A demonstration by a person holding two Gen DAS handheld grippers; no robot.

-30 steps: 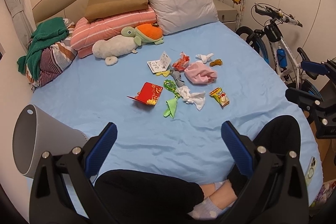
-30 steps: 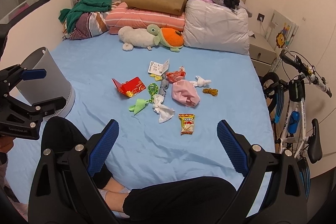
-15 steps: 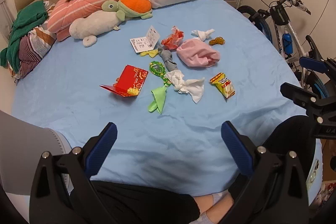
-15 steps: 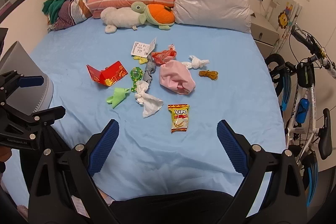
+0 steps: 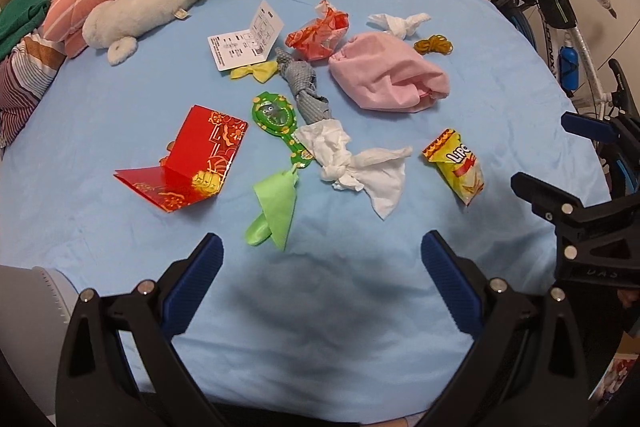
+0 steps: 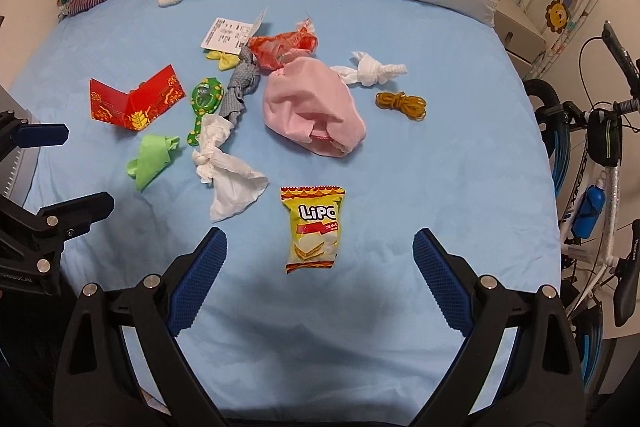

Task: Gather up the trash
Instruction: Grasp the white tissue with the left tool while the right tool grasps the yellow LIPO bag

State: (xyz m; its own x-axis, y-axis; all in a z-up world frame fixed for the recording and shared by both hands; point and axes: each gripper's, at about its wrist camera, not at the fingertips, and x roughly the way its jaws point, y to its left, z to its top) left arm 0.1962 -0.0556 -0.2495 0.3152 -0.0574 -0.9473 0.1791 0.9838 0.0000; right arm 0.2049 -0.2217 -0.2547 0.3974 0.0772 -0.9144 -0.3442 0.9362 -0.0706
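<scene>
Blue sheet (image 6: 440, 187) is left bare around the Lipo packet (image 6: 314, 227); both the left gripper (image 5: 322, 267) and right gripper (image 6: 320, 255) are held wide open, nothing gripped.

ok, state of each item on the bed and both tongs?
left tongs: open, empty
right tongs: open, empty
Lipo snack packet: flat, sealed-looking
white tissue: knotted, crumpled
red envelope: folded open
pink cloth: bunched
green wrapper: crumpled

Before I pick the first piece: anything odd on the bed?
Not everything in the pile looks like trash. A pink cloth and a green toy mirror lie among the knotted white tissue, red wrapper and Lipo snack packet. Nothing spilled.
</scene>
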